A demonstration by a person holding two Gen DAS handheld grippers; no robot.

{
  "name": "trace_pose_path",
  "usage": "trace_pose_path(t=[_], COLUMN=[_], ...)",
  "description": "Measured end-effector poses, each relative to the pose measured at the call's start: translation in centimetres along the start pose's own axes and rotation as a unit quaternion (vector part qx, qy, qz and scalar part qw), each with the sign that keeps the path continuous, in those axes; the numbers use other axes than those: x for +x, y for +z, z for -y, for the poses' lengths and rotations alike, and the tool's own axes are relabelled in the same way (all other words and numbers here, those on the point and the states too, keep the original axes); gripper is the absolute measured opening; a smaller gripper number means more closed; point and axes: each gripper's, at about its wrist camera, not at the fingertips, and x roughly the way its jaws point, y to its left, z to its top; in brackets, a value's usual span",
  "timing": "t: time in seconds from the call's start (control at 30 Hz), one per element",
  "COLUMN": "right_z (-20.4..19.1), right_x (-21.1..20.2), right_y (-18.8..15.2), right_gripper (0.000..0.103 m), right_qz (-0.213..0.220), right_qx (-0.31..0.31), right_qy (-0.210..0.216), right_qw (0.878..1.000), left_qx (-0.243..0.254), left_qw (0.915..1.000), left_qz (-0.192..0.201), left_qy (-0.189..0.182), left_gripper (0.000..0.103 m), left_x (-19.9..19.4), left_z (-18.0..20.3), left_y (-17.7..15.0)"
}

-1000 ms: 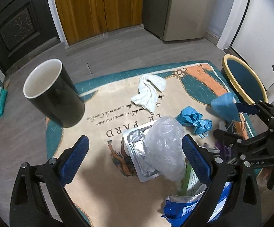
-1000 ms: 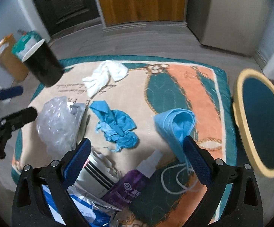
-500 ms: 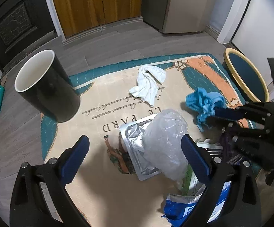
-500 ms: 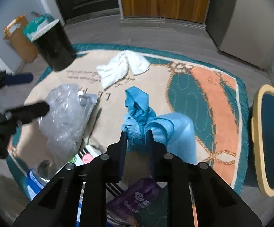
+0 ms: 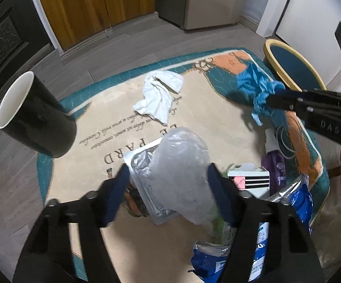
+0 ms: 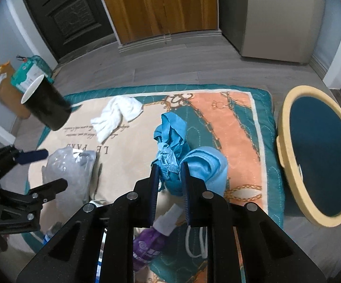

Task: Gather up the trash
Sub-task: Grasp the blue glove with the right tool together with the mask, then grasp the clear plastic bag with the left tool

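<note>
My left gripper (image 5: 168, 176) points down over a crumpled clear plastic bag (image 5: 180, 172) that lies on a silver foil pouch (image 5: 138, 162). Its jaws are closing, with the bag between the blue pads; I see no squeeze on it. My right gripper (image 6: 169, 167) is shut on a crumpled blue wad (image 6: 170, 136) and holds it above the patterned mat (image 6: 132, 146). The left wrist view shows that gripper (image 5: 270, 97) at the right with the wad (image 5: 253, 82) hanging from it. A light blue face mask (image 6: 209, 165) lies just behind the wad.
A black cup (image 5: 34, 115) stands at the mat's left edge, and a white tissue (image 5: 158, 96) lies at the back. A purple spray bottle (image 6: 149, 243), a striped box (image 5: 253, 180) and a blue packet (image 5: 300, 200) crowd the near side. A yellow-rimmed bin (image 6: 286, 146) stands on the floor to the right.
My right gripper shut on the blue wad and lifted it off the mat. My left gripper sank toward the clear bag and its jaws narrowed around it.
</note>
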Motion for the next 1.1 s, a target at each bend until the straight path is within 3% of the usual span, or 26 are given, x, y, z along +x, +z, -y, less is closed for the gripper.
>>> trace_pose_path(t=[0.07,0.43,0.5,0.57,0.67,0.77,0.9,0.93,0.97,1.1], right_z=[0.1,-0.2,-0.5,-1.0,-1.8,-2.3,-2.8,-2.9,-2.9,-2.8], right_x=[-0.1,0.2,0.6,1.0,1.8,2.9,4.0,4.1,4.3,3.4], right_y=[0.1,-0.2,-0.2,-0.3,-0.4,-0.5,-0.7,-0.8,-0.8,-0.4], right_gripper=[0.014,0.008,0.017,0.036,0.047,0.049,0.049,0.046,0.032,0.022], right_qz=[0.001,-0.006,-0.013,-0.017,-0.025,-0.036,-0.050,-0.052,-0.054,-0.043], right_qx=[0.000,-0.002,-0.003,-0.015,-0.036,-0.049,-0.063,-0.065,-0.068,-0.064], right_qy=[-0.001,0.007,0.013,0.012,0.003,-0.003,-0.019,-0.020,-0.020,-0.018], right_qw=[1.000,1.000,1.000,1.000,0.999,0.998,0.997,0.996,0.996,0.997], left_qx=[0.009,0.031,0.029,0.024,0.006,-0.010,-0.010,-0.010,-0.010,-0.007], left_qw=[0.9999,0.9995,0.9996,0.9995,0.9992,0.9990,0.9991,0.9990,0.9990,0.9988], left_qz=[-0.004,-0.005,0.001,0.020,0.039,0.042,0.042,0.042,0.043,0.047], left_qy=[-0.005,-0.002,-0.002,0.006,0.004,-0.001,-0.002,-0.003,-0.004,-0.004], left_gripper=[0.044,0.020,0.018,0.017,0.017,0.017,0.017,0.017,0.017,0.017], left_x=[0.1,-0.2,-0.4,-1.1,-1.9,-2.2,-2.0,-1.9,-1.9,-2.1], left_z=[0.4,1.2,1.1,0.8,-0.2,-0.9,-0.9,-0.8,-0.7,-0.3], left_y=[-0.1,-0.1,0.1,0.5,1.0,1.4,1.8,1.8,1.9,2.3])
